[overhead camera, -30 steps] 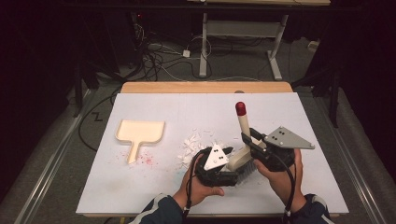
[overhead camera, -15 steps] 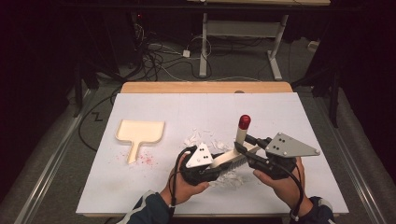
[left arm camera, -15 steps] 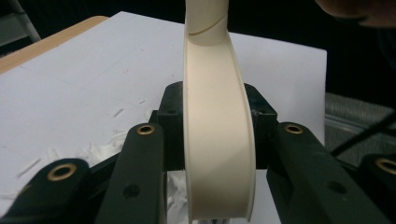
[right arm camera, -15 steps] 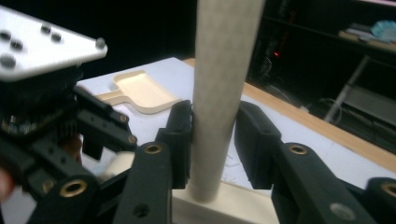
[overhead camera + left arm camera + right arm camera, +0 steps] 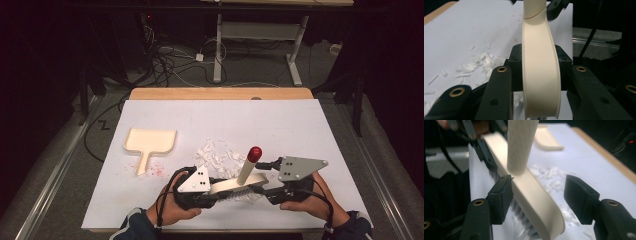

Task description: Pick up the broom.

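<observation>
Between left tongs, clamped: cream brush. Around its far end, right tongs, just opening, one pad touching.

Cream plastic brush with red-tipped upright handle spans the gap between left gripper and right gripper — no passage between them at table level. Left gripper's pads pinch the brush back from both sides. Right gripper's jaws have just been opening; brush end lies between them, touching one pad, free room beside the other. Just beyond both grippers, scattered white paper shreds litter the white table sheet. Beyond and left of the left gripper lies a flat cream plastic dustpan — well apart, bare sheet between. Beyond the right gripper, open sheet up to the far wooden table edge.
</observation>
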`<action>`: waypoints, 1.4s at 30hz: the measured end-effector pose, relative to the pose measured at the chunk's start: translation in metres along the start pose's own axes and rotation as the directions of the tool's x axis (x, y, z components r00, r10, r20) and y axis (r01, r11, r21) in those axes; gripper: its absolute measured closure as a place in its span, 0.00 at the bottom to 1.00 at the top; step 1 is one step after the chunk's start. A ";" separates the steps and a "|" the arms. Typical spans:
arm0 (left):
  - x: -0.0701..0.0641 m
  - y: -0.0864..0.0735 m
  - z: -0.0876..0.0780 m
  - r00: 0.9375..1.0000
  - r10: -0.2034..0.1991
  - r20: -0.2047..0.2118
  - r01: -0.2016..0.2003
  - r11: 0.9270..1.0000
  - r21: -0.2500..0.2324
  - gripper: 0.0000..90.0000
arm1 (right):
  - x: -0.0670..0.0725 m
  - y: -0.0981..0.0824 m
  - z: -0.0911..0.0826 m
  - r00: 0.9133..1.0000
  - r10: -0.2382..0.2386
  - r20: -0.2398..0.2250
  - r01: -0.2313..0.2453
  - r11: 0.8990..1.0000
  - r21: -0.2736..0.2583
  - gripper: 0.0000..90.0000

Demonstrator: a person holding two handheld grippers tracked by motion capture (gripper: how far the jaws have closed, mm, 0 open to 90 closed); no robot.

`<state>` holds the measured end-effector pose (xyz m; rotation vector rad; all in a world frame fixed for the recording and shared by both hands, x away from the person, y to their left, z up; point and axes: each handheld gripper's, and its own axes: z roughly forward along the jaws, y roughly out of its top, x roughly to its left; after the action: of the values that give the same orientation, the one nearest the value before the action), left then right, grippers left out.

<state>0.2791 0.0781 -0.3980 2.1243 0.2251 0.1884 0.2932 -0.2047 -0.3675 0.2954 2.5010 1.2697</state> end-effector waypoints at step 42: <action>0.006 -0.132 -0.099 0.746 -0.198 -0.636 0.230 0.973 -0.033 0.22 | -0.077 -0.070 0.010 0.777 0.080 0.624 -0.321 0.904 0.284 0.75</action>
<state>0.2516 0.2297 -0.4572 1.9883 0.8811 0.7792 0.3654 -0.2625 -0.4153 0.9328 2.1470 0.5894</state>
